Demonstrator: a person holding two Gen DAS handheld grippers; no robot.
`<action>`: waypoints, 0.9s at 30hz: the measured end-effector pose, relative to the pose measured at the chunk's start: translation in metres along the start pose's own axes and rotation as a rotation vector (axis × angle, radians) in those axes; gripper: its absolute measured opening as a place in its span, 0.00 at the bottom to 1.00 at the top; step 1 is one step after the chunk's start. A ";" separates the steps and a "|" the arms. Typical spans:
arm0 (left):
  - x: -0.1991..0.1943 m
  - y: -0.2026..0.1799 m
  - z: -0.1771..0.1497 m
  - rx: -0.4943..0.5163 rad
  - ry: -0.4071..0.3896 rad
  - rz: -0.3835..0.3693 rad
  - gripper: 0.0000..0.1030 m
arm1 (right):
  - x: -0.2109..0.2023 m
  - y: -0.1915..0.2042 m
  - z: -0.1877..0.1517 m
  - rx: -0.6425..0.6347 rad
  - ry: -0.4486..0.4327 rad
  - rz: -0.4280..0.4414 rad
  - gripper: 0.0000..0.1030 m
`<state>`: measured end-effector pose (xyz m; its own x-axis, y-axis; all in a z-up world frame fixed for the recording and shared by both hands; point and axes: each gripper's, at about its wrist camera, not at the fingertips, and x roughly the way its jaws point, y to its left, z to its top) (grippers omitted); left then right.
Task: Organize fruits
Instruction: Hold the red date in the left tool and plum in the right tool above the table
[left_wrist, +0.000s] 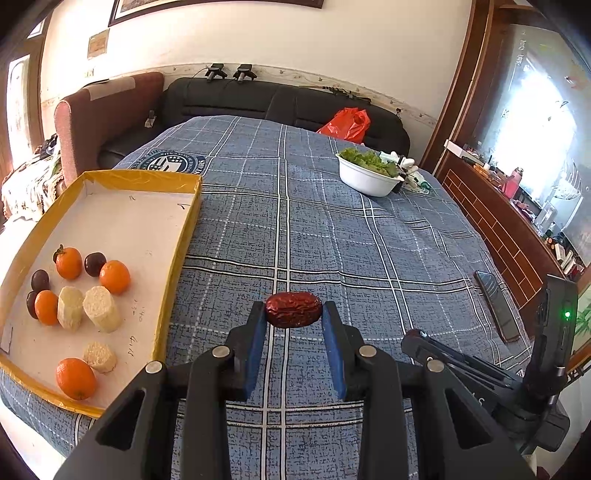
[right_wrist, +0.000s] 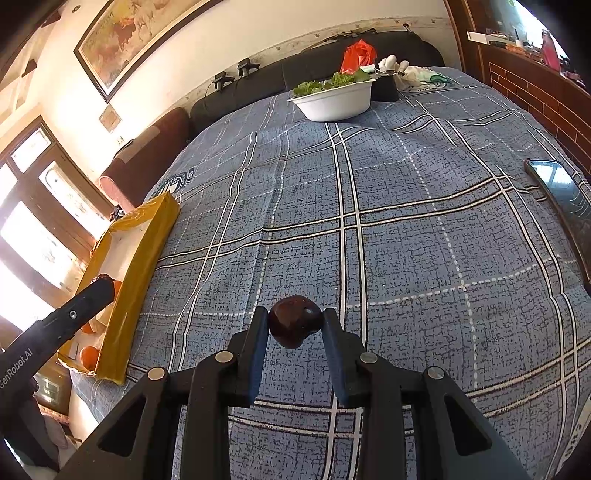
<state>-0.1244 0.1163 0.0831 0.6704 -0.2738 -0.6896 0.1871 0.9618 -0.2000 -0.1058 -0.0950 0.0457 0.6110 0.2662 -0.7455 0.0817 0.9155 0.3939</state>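
Two fruits are being carried at once above the surface, which is covered by a blue checked cloth. A wrinkled red date is being held by the left gripper, whose fingers are closed to a narrow gap and are pressing on both ends of the fruit. A round dark plum is being held in the same way by the right gripper, with its fingers drawn in against the fruit's sides.

The step in hand is judged to be the transfer to the yellow-rimmed tray, in which oranges, plums and pale cut pieces are already lying. The tray is lying to the left of both grippers.

The date is being held level, with its long axis running across the fingers, from one pad to the other. The plum is nearly round, so no long axis can be told.

For the next move, a leftward carry over the tray rim is required, followed by lowering onto a bare patch and opening of the fingers. Placement beside like fruit is advised.
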 end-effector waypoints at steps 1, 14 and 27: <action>-0.001 -0.001 0.000 0.001 0.000 -0.001 0.29 | -0.001 0.001 0.000 -0.001 -0.001 0.001 0.32; -0.010 -0.005 -0.003 0.009 -0.011 -0.017 0.29 | -0.004 0.003 -0.005 -0.007 -0.004 0.005 0.32; 0.017 0.003 -0.014 -0.004 0.065 -0.016 0.29 | 0.016 0.008 -0.009 -0.053 0.068 -0.046 0.32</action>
<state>-0.1223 0.1146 0.0608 0.6192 -0.2890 -0.7301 0.1946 0.9573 -0.2139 -0.1027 -0.0802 0.0322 0.5523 0.2422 -0.7976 0.0652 0.9414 0.3311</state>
